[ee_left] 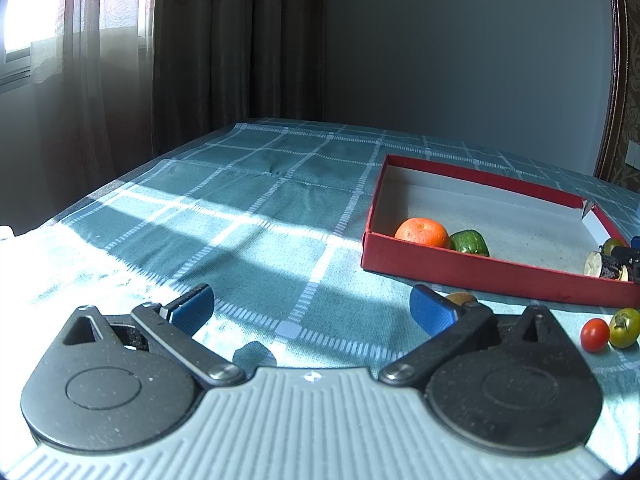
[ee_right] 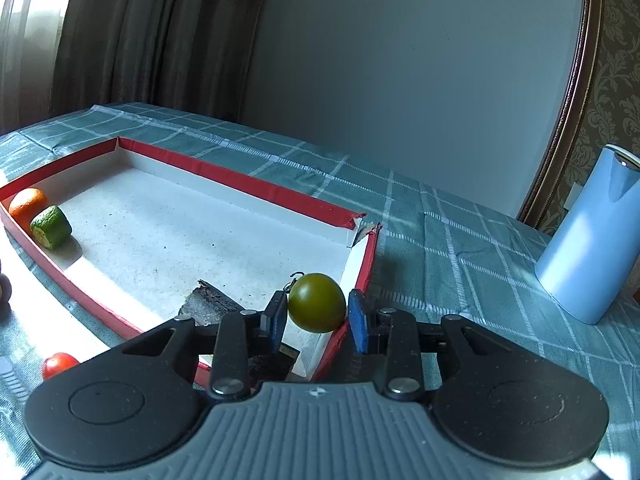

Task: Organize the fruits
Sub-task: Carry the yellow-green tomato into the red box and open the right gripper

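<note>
One red tray (ee_right: pixel 248 184) – inside it one orange (ee_right: pixel 27 202), one green cut fruit (ee_right: pixel 51 227), one dark-skinned cut piece (ee_right: pixel 208 305). Green tomatoes – two: one (ee_right: pixel 317 303) over the tray's corner, one (ee_left: pixel 624 328) on the cloth. One red tomato (ee_left: pixel 595 334), one blue jug (ee_right: pixel 592 232).

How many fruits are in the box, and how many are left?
Done: an orange, a green fruit and a dark chunk lie in the red box. In hand: a green tomato between the right tool's pads. Left: a red tomato, a second green tomato and a brownish fruit on the cloth.
</note>
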A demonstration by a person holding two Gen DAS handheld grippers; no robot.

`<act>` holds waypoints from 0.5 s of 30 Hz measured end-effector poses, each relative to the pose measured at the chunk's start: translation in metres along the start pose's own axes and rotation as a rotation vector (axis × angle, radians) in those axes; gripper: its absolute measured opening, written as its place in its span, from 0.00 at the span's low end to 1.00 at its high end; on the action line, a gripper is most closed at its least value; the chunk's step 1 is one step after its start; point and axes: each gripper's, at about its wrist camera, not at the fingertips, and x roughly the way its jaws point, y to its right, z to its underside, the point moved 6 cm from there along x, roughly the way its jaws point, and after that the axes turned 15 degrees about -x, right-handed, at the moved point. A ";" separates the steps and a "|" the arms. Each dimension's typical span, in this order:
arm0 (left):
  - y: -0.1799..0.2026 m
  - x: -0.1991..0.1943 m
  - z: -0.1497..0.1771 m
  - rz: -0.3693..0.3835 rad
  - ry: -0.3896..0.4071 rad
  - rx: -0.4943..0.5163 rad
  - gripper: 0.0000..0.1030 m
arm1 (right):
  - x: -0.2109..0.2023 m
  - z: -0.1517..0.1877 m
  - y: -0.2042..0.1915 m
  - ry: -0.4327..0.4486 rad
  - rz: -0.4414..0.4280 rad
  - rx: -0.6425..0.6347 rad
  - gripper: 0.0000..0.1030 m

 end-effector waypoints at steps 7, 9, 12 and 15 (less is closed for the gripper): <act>-0.002 -0.001 0.000 0.004 -0.001 -0.013 1.00 | -0.013 0.007 0.018 0.026 -0.008 0.134 0.69; -0.003 -0.002 0.000 0.010 0.005 -0.017 1.00 | -0.028 0.009 0.027 0.063 -0.007 0.179 0.70; -0.004 -0.006 -0.002 0.043 0.020 -0.036 1.00 | -0.055 0.016 0.035 0.120 -0.037 0.253 0.70; 0.000 -0.013 -0.002 0.086 0.044 -0.029 1.00 | -0.079 0.033 0.042 0.168 -0.079 0.348 0.71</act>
